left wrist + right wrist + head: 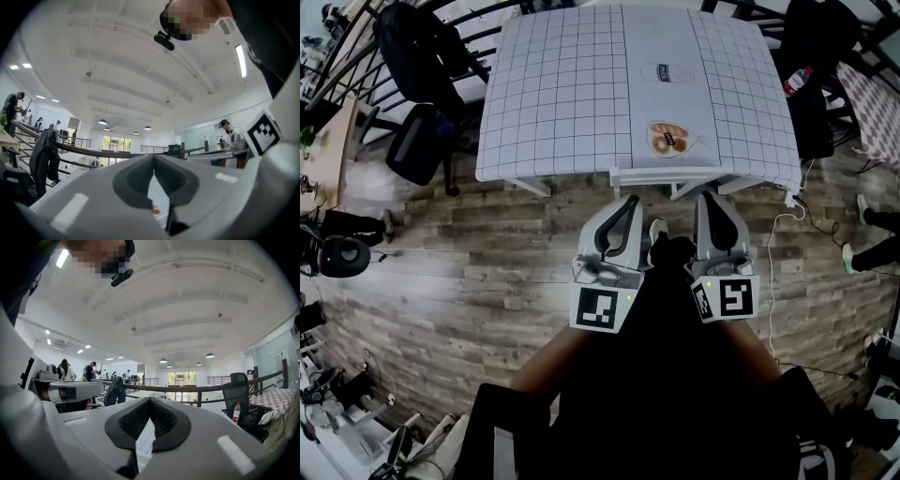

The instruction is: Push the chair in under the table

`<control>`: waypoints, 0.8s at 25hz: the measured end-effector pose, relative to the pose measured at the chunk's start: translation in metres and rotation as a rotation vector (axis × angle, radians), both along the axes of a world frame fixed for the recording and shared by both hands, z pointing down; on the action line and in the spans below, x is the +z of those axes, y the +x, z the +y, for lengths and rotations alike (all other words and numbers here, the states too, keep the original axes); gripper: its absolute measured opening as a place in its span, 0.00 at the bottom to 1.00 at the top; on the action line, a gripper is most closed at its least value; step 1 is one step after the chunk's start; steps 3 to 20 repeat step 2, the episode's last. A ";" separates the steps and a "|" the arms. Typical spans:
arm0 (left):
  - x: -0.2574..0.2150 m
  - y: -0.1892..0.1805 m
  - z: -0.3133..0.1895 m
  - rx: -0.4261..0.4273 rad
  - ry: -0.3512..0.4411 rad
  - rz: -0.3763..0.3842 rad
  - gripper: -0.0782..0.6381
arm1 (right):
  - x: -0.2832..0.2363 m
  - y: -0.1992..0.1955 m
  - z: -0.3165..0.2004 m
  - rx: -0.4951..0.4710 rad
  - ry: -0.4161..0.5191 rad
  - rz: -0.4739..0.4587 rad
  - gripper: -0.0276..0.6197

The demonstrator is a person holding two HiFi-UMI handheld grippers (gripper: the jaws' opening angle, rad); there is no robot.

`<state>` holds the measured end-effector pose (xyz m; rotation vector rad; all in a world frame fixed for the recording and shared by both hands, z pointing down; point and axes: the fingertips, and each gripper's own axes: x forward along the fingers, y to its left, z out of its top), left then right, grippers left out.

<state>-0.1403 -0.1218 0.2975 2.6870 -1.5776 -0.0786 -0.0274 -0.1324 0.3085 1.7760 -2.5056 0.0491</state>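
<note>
My left claw (629,202) and right claw (710,197) are pressed together, empty. I'd brace both evenly on the white-framed chair (667,174) and push it straight under the grid-clothed square table (553,103).

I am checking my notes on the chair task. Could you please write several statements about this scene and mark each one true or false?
1. The left hand-held gripper and the right hand-held gripper both have their jaws together and hold nothing. True.
2. A small plate with brownish food lies near the near edge of the table. True.
3. The tablecloth is plain red. False: it is white with a dark grid.
4. The white chair stands far from the table. False: its back is right at the table's near edge.
5. The floor is grey carpet. False: it shows wood-look planks.
</note>
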 end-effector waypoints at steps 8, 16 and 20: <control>0.035 0.040 -0.003 -0.013 0.002 -0.011 0.12 | 0.036 0.044 -0.002 0.002 0.001 -0.014 0.04; 0.035 0.040 -0.003 -0.013 0.002 -0.011 0.12 | 0.036 0.044 -0.002 0.002 0.001 -0.014 0.04; 0.035 0.040 -0.003 -0.013 0.002 -0.011 0.12 | 0.036 0.044 -0.002 0.002 0.001 -0.014 0.04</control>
